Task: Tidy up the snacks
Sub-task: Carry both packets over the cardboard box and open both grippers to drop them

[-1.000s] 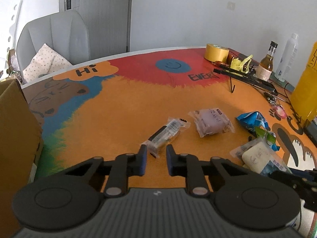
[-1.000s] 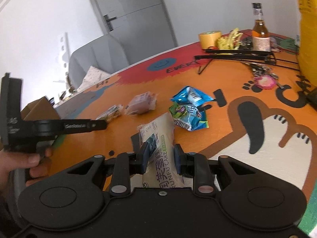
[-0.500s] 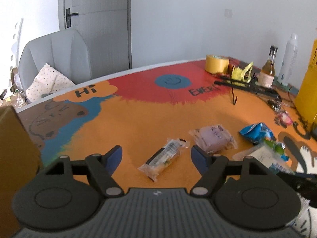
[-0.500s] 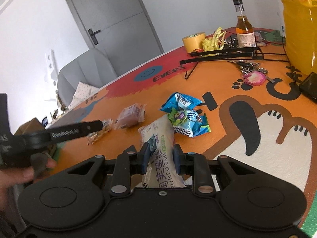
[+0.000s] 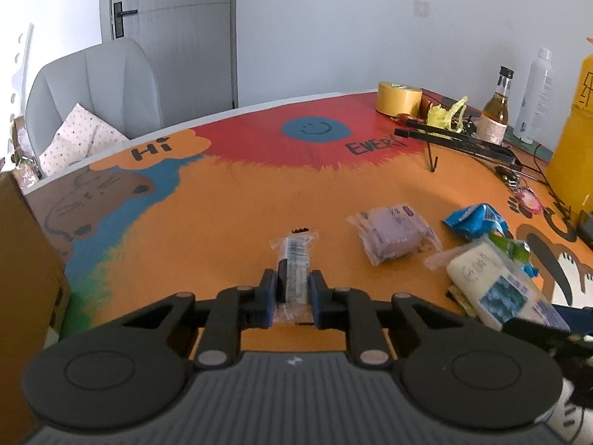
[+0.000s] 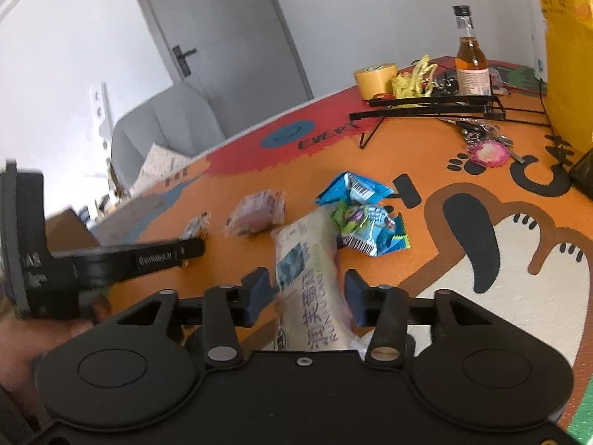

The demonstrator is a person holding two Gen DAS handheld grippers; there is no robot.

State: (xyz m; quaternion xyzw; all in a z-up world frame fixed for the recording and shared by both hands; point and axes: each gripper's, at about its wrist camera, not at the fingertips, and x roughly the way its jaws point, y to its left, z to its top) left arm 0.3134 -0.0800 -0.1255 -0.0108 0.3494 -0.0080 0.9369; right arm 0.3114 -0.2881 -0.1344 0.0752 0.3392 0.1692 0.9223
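Left wrist view: the left gripper [image 5: 292,293] is pinching a slim clear snack bar packet [image 5: 294,267], barcode showing, that is lying straight ahead on the table [image 5: 222,222].
Table writing: "Hi", "EVER".
Right wrist view: the right gripper [image 6: 305,293] is opening; the white cake packet [image 6: 311,278] is sitting between its parted jaws.
Packet writing: "CAKE", partly readable.

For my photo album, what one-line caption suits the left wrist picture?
Left gripper shut on a slim clear-wrapped snack bar on the colourful painted table, other snack packets lying nearby.
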